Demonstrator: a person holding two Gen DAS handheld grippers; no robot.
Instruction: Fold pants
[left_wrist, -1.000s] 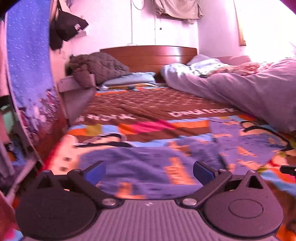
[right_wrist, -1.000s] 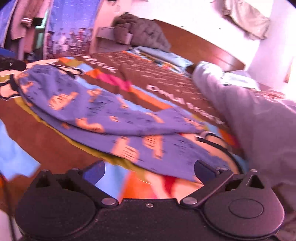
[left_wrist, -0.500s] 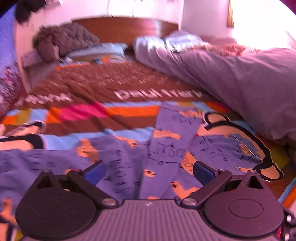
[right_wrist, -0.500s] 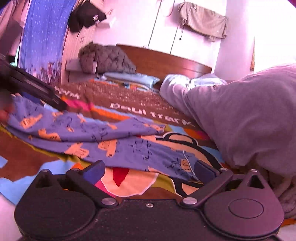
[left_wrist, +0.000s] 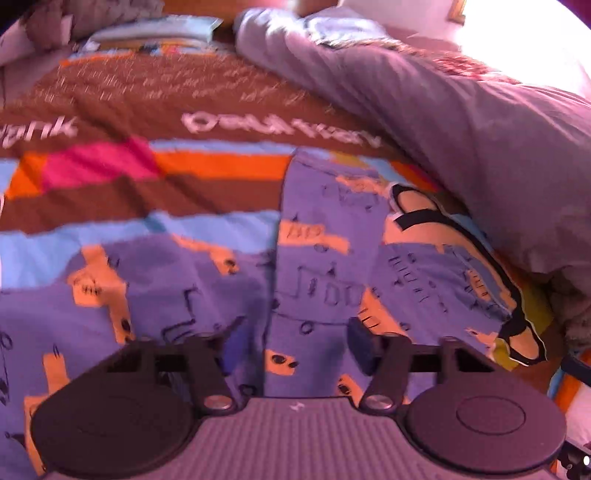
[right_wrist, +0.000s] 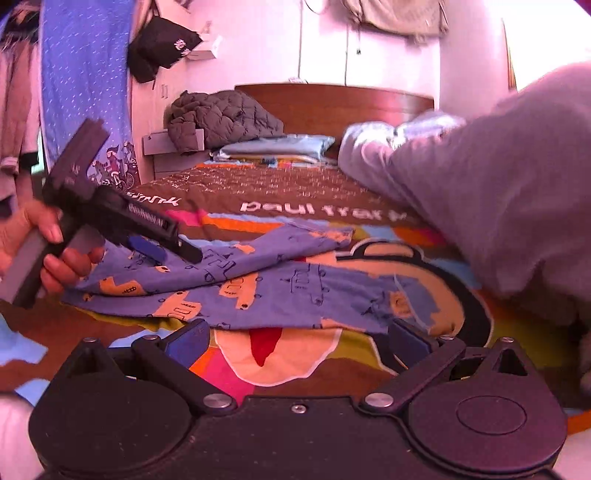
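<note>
The purple patterned pants (right_wrist: 258, 284) lie spread across the colourful bedspread (left_wrist: 155, 110) on the bed, legs stretched toward the grey duvet (right_wrist: 498, 192) heaped along one side. The left gripper (left_wrist: 295, 343) points down over the pants, its jaws just having been closing to about half width with a ridge of the cloth between them, though the blur hides whether the pads press on it. The right gripper (right_wrist: 303, 341) hovers wide apart and empty just short of the near pant edge.
</note>
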